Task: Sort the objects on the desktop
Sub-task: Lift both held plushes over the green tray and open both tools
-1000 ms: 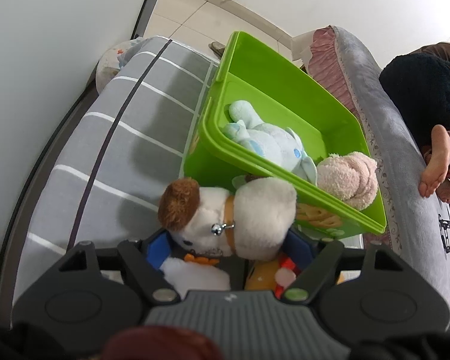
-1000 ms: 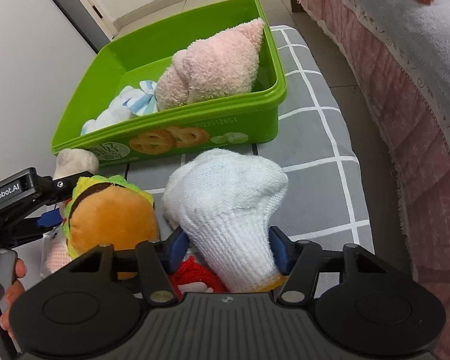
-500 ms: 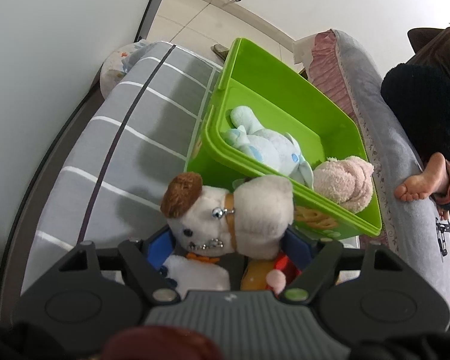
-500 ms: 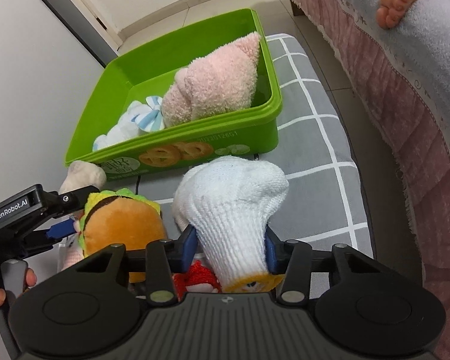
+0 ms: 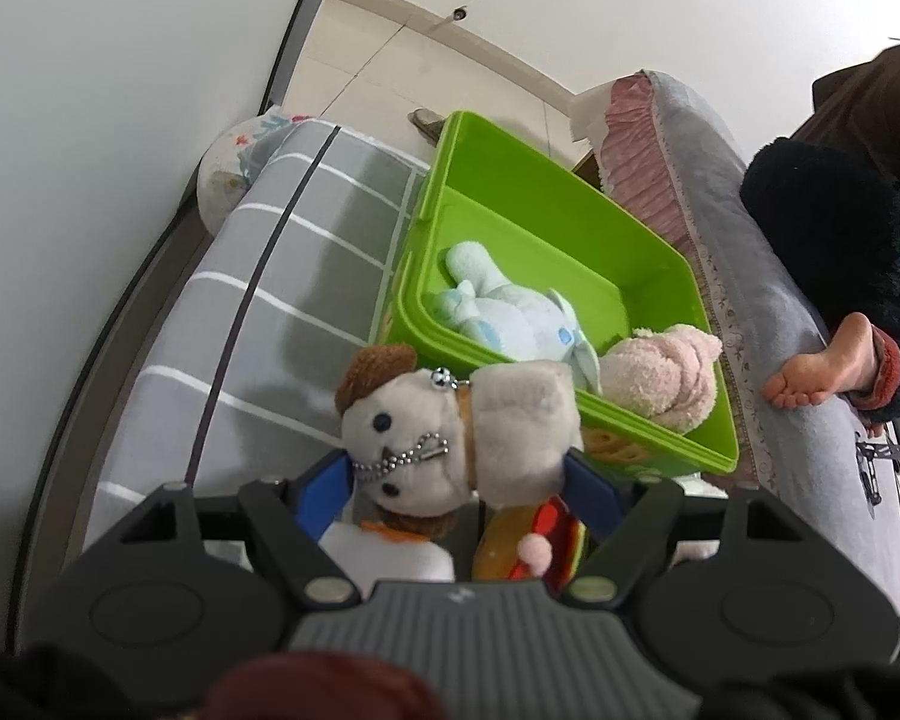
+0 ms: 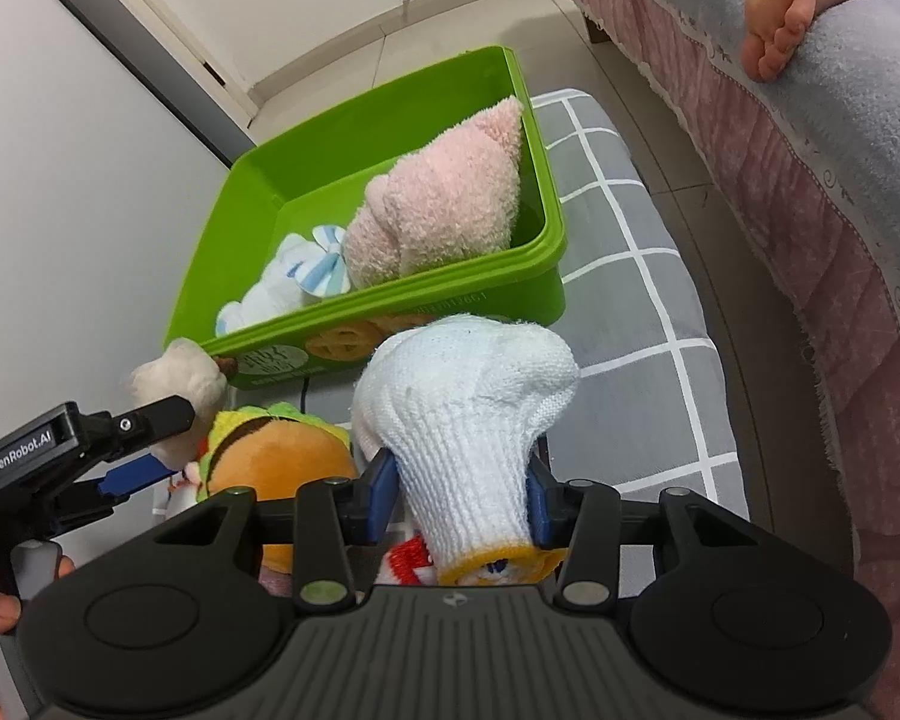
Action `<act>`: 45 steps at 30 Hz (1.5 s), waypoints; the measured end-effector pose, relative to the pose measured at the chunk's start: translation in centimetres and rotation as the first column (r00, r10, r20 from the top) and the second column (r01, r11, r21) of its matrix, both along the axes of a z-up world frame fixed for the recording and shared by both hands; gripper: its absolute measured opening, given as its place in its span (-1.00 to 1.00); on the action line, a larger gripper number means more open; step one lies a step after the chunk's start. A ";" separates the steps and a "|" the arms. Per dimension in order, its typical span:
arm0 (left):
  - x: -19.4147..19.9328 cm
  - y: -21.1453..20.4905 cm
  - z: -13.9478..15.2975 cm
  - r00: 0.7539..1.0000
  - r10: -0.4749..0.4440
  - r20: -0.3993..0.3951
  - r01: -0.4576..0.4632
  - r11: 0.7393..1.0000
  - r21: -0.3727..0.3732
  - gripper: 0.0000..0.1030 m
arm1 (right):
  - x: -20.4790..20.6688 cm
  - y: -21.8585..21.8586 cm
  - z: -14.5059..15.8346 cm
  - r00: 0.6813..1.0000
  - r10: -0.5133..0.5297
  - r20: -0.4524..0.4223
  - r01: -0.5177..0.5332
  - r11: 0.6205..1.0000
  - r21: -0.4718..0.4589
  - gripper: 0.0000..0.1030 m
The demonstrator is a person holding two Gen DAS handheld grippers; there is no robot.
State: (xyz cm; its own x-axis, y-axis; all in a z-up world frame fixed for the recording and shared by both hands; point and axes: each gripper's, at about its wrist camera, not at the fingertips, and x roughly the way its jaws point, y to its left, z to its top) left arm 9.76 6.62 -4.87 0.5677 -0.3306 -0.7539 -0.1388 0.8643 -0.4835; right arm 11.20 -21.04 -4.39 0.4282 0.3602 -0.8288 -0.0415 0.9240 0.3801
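Observation:
A green plastic bin (image 5: 546, 210) (image 6: 390, 312) stands on a grey checked cushion and holds a light blue plush (image 5: 510, 318) (image 6: 294, 276) and a pink plush (image 5: 666, 372) (image 6: 444, 204). My left gripper (image 5: 459, 480) is shut on a white plush dog with a brown ear (image 5: 450, 426), held above the cushion just in front of the bin. My right gripper (image 6: 459, 501) is shut on a white knitted toy (image 6: 468, 402), lifted near the bin's front wall. A burger plush (image 6: 276, 456) lies on the cushion between the grippers.
A grey and pink covered bed (image 6: 810, 120) runs along the right, with a person's bare foot (image 6: 780, 30) on it. A white wall (image 5: 90, 120) borders the cushion on the left. A grey checked cushion (image 6: 642, 300) extends right of the bin.
Both grippers have risen with their toys. The right gripper closed tighter on the white knitted toy. The plush dog turned so its face shows.

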 end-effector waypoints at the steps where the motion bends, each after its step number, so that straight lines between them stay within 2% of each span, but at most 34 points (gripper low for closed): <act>1: -0.1 0.0 0.2 1.000 -0.003 0.003 0.003 1.000 0.004 0.48 | 0.0 -0.1 0.1 1.000 -0.001 0.003 0.001 1.000 0.005 -0.16; 16: -1.3 -0.5 3.1 0.997 -0.059 0.053 0.060 0.998 -0.002 0.47 | -0.9 -0.9 2.8 0.998 -0.018 0.058 0.011 0.993 0.115 -0.18; 24: -1.9 -0.2 4.8 0.994 -0.054 0.099 0.055 0.998 -0.012 0.47 | -1.3 -1.5 4.3 0.995 -0.033 0.093 0.018 0.987 0.159 -0.18; 38: 0.2 0.2 4.7 0.994 -0.025 0.111 0.030 0.998 -0.047 0.47 | 1.0 -2.0 5.3 0.989 -0.104 0.105 0.072 0.960 0.272 -0.18; 45: 2.4 0.2 4.2 0.996 -0.022 0.085 0.024 0.999 -0.033 0.47 | 2.4 -1.0 5.4 0.989 -0.104 0.101 0.074 0.962 0.262 -0.18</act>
